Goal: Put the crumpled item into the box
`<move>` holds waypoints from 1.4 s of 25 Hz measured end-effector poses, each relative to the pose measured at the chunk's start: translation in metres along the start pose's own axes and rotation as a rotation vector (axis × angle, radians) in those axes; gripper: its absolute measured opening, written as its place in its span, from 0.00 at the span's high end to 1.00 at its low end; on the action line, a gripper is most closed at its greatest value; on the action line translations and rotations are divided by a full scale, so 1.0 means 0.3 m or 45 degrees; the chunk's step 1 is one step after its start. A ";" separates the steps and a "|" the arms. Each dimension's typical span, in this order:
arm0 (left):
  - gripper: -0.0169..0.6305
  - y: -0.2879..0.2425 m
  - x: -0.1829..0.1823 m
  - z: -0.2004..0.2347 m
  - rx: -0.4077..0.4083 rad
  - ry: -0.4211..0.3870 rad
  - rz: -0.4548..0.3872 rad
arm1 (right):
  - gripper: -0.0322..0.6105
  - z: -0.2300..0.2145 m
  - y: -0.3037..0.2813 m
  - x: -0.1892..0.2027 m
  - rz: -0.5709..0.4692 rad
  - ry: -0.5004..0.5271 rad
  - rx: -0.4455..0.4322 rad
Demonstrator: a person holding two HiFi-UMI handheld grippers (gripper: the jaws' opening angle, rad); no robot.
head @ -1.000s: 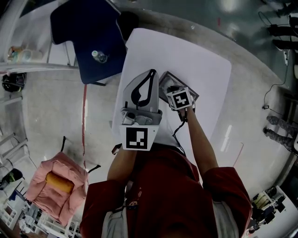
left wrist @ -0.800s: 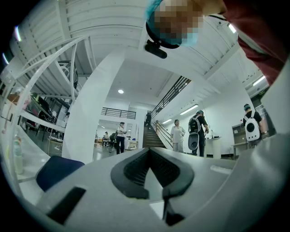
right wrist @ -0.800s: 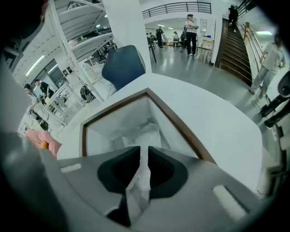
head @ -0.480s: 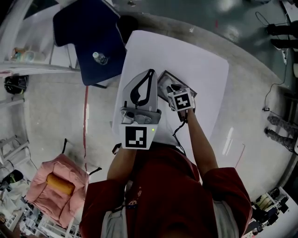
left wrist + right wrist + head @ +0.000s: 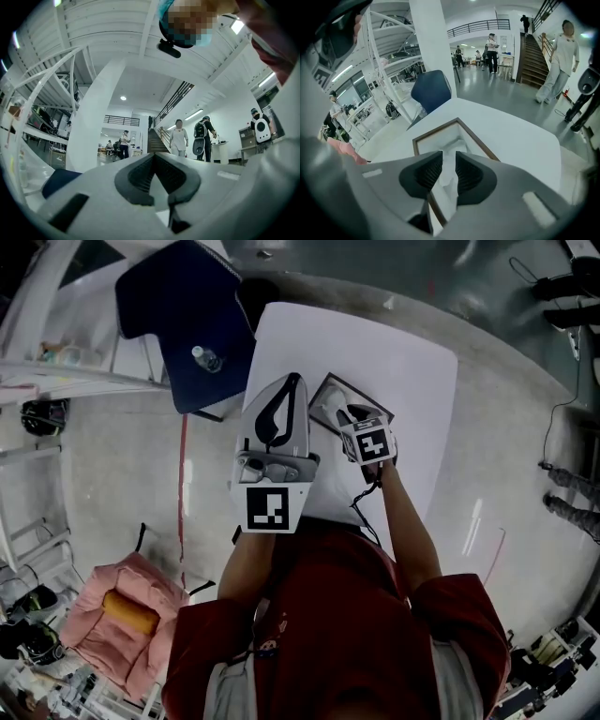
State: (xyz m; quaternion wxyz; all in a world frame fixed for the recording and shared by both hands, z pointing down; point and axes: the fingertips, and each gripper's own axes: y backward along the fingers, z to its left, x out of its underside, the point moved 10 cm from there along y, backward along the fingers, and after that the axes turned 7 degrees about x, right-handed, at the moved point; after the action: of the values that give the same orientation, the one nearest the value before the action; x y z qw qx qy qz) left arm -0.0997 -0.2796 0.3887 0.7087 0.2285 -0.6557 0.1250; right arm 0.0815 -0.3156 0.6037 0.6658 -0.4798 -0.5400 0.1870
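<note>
A shallow box (image 5: 434, 129) with a brown rim sits on the white table (image 5: 403, 362). In the right gripper view the white crumpled item (image 5: 451, 144) lies in the box and reaches up between the jaws. My right gripper (image 5: 448, 157) hangs just above the box (image 5: 358, 396). Its jaws are opening, and a narrow gap shows beside the pads (image 5: 469, 173). In the head view this gripper (image 5: 345, 416) hovers over the box's near half. My left gripper (image 5: 292, 381) is held up beside the box's left edge. Its tips (image 5: 153, 157) meet and nothing is between them.
A dark blue chair (image 5: 187, 324) with a bottle (image 5: 202, 359) on its seat stands at the table's far left corner, also seen as the chair (image 5: 432, 89) in the right gripper view. A pink cushioned seat (image 5: 122, 615) is on the floor, left. People walk in the hall beyond.
The head view has shifted a little. Both grippers keep about the same places, the right one over the box and the left one beside it.
</note>
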 end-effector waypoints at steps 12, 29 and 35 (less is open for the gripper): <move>0.97 0.079 -0.069 -0.086 -0.028 -0.013 0.008 | 0.81 0.042 0.249 0.007 -0.257 0.022 0.010; 0.97 0.156 -0.160 -0.288 0.044 -0.076 -0.008 | 0.76 0.027 0.752 0.021 -0.848 -0.049 0.106; 0.97 0.187 -0.182 -0.343 0.065 -0.077 0.002 | 0.74 0.037 0.902 0.038 -1.050 -0.067 0.164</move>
State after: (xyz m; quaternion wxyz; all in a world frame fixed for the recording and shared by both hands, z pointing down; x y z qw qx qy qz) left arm -0.0426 -0.1743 0.3401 0.6824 0.2496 -0.6736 0.1354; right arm 0.1484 -0.1749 0.3818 0.6995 -0.1759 -0.6909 -0.0497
